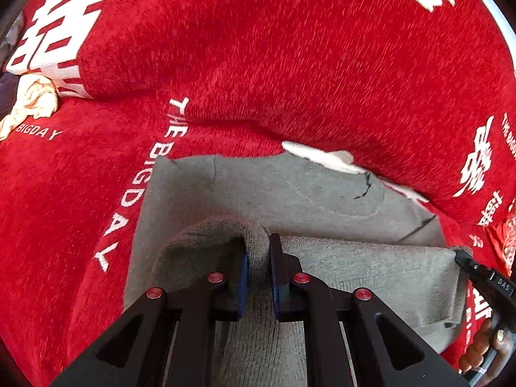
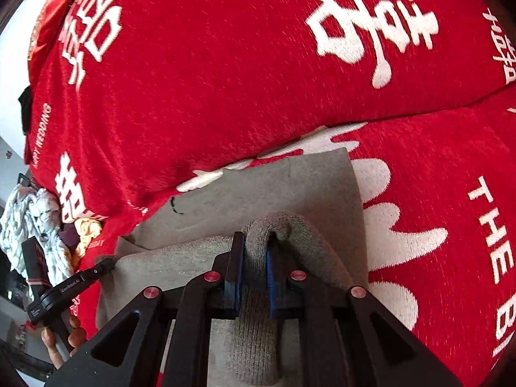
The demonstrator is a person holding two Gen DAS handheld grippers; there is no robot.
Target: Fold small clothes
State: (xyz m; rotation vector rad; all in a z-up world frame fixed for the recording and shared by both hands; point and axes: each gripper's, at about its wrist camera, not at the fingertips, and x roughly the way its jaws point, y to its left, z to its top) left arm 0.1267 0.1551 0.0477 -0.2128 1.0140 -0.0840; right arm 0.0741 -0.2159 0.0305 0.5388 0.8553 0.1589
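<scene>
Nearest, the left gripper and right gripper each pinch a fold of the grey knit garment, its lifted edge stretched between them above the part lying flat on the red printed blanket beyond.

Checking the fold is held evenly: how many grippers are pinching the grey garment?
2. The left gripper pinches the folded edge of the grey garment at its left end; the right gripper pinches the same edge at its right end.
</scene>
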